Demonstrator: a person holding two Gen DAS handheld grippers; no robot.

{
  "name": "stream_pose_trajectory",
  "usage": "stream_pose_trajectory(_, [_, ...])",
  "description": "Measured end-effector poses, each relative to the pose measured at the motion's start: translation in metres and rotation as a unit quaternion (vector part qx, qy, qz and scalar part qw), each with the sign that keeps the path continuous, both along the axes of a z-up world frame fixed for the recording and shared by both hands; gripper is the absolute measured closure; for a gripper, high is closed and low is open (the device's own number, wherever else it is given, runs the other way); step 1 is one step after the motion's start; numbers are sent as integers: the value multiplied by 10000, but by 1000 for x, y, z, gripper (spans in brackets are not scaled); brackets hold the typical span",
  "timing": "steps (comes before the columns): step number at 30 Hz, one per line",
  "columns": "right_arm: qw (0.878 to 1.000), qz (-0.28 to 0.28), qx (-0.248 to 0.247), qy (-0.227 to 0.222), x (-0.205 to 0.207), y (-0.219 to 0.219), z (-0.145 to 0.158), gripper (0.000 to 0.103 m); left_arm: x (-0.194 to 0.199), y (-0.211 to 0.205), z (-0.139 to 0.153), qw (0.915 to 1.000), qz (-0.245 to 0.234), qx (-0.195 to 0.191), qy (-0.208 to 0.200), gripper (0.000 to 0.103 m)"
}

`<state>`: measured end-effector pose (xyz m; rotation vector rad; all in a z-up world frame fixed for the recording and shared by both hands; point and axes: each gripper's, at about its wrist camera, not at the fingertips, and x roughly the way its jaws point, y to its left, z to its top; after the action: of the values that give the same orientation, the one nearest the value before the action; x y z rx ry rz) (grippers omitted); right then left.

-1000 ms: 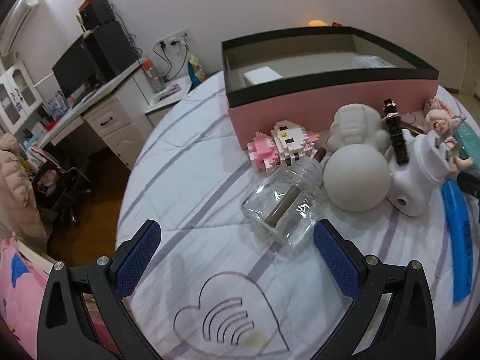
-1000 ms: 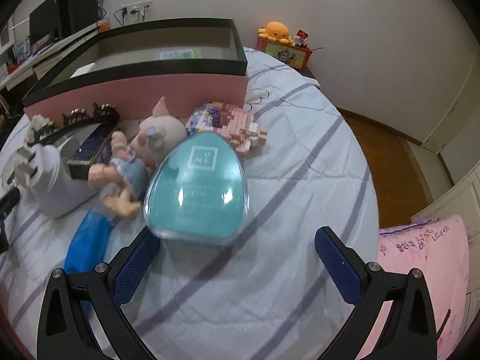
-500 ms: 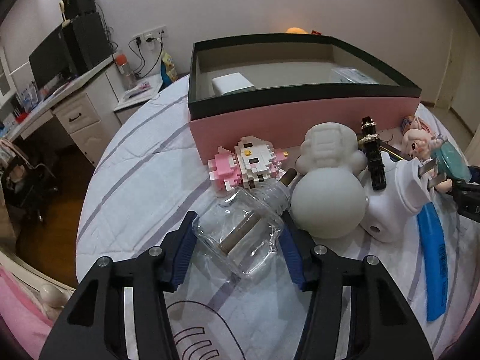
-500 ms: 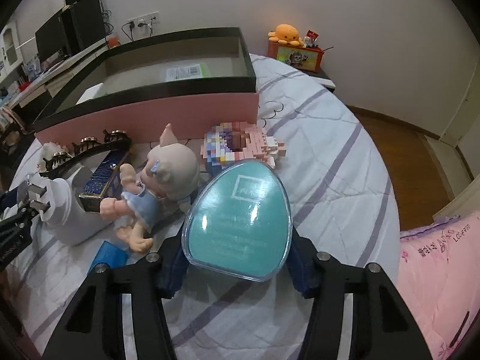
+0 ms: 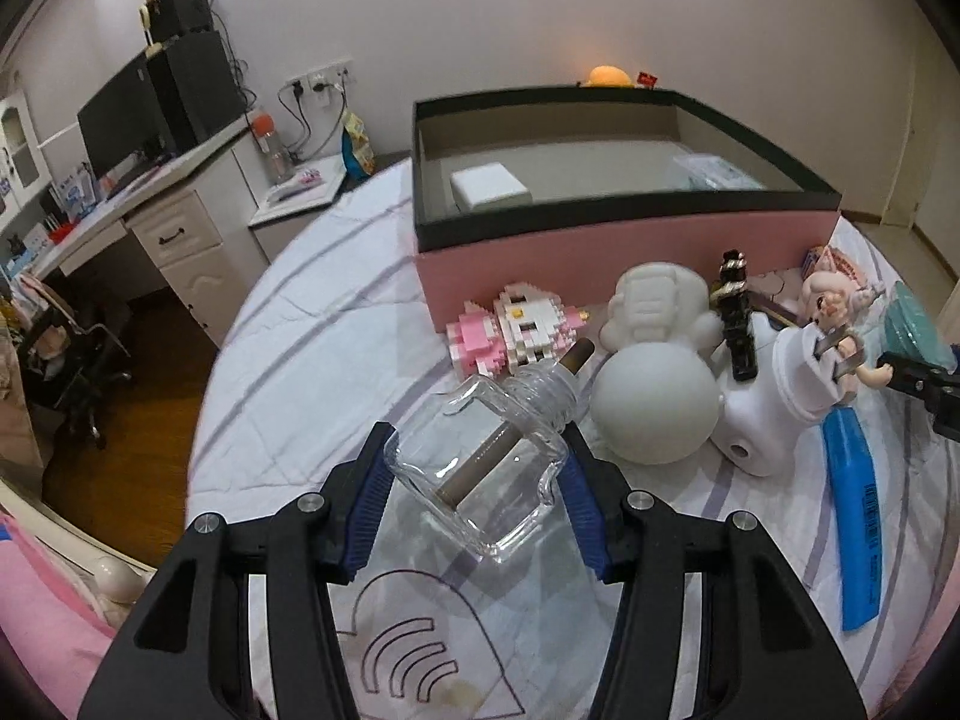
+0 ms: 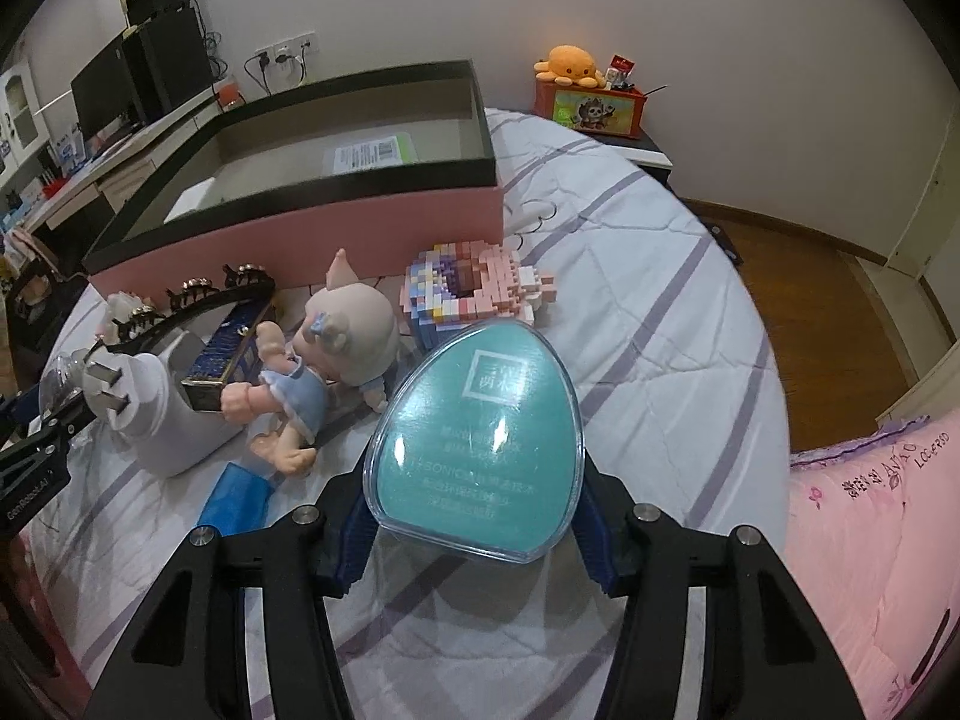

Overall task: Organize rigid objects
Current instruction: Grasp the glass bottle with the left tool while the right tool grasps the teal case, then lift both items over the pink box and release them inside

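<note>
You are looking at a bed (image 5: 312,324) with a white cover that has purple stripes and a heart drawn on it. A big pink box (image 5: 624,252) with a black rim sits on the bed. In front of the box lie lots of toys close together: a pink and white block cat (image 5: 516,330), a white round figure (image 5: 654,396), a white plug thing (image 5: 762,420), a little doll (image 6: 300,372), a pastel block toy (image 6: 468,288) and a flat blue piece (image 5: 855,540). A black hair clip (image 6: 198,300) lies on top of the pile. You can't tell if the glass bottle (image 5: 486,474) and the teal egg case (image 6: 480,438) touch the bed.
</note>
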<state>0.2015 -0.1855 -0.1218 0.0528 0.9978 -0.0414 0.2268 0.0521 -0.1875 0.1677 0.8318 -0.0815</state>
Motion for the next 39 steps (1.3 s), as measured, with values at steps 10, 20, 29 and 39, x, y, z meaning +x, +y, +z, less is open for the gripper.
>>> stream_pose_trajectory(10, [9943, 123, -110, -1050, -40, 8, 72, 46, -41, -7, 66, 9949, 7, 44, -1005, 49])
stream_pose_trajectory(20, [9774, 376, -174, -2074, -91, 30, 141, 46, -97, -2, 132, 9799, 38, -270, -1978, 49])
stream_pose_trajectory(29, [9562, 582, -232, -2859, -127, 48, 185, 46, -141, -1, 175, 9623, 112, -384, -2690, 49])
stream_pose_trajectory(39, [9440, 597, -270, -3235, -146, 49, 201, 46, -167, -9, 194, 9507, 116, -398, -3074, 49])
